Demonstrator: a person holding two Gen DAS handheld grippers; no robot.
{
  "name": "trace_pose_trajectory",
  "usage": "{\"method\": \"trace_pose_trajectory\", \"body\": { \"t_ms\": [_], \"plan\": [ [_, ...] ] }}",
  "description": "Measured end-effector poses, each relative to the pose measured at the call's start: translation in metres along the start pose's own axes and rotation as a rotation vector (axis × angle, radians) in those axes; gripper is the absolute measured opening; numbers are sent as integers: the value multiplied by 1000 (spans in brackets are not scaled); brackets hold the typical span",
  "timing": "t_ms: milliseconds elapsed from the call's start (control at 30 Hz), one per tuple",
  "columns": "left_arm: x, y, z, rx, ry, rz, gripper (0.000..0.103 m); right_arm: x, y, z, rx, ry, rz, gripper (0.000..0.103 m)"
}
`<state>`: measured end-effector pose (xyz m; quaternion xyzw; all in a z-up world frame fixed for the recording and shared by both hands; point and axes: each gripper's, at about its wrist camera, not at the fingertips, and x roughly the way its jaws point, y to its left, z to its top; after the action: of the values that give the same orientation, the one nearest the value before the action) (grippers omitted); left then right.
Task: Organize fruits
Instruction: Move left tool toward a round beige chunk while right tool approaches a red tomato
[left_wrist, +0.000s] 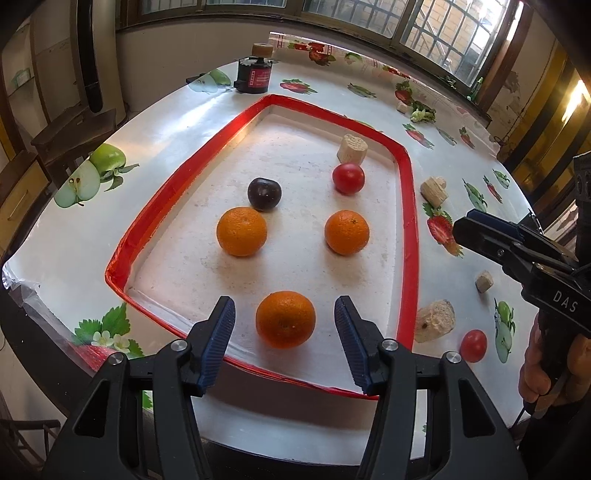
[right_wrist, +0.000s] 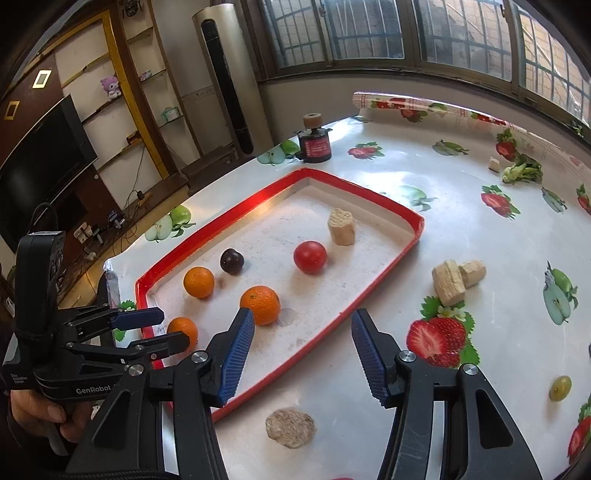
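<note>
A red-rimmed white tray (left_wrist: 408, 206) (right_wrist: 384, 273) holds three oranges, a dark plum (left_wrist: 264, 194) (right_wrist: 232, 261), a red tomato (left_wrist: 348, 178) (right_wrist: 310, 257) and a beige chunk (left_wrist: 352, 148) (right_wrist: 341, 226). My left gripper (left_wrist: 284, 336) (right_wrist: 159, 328) is open, its fingers either side of the nearest orange (left_wrist: 285, 319) (right_wrist: 183, 330) without touching. My right gripper (right_wrist: 303, 354) (left_wrist: 467, 225) is open and empty over the tray's right front edge. A second tomato (left_wrist: 473, 345) and a green grape (right_wrist: 560, 387) lie on the table outside the tray.
Beige chunks (right_wrist: 458, 280) (right_wrist: 290, 427) (left_wrist: 434, 320) lie on the fruit-print tablecloth right of the tray. A black and red jar (left_wrist: 255, 74) (right_wrist: 314, 142) stands behind the tray. Green leaves (right_wrist: 522, 170) lie far right. The table edge is close in front.
</note>
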<state>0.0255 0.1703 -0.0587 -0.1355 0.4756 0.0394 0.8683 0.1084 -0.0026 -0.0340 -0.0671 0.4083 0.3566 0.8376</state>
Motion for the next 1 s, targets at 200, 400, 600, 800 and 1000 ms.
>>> {"method": "trace_pose_trajectory", "body": {
  "t_ms": [200, 400, 600, 800, 1000],
  "plan": [
    [-6, -20, 0, 35, -8, -34, 55, -18, -27, -15, 56, -9, -39, 57],
    [-10, -47, 0, 87, -8, -89, 55, -36, -47, -28, 101, -25, -69, 57],
    [-8, -75, -2, 138, 3, -126, 55, -50, -71, -43, 147, -30, -103, 57],
    [-4, -97, -7, 182, 23, -149, 55, -61, -91, -57, 197, -33, -130, 57],
    [-2, -116, -14, 236, 36, -161, 55, -73, -105, -70, 231, -41, -146, 57]
  ]
}}
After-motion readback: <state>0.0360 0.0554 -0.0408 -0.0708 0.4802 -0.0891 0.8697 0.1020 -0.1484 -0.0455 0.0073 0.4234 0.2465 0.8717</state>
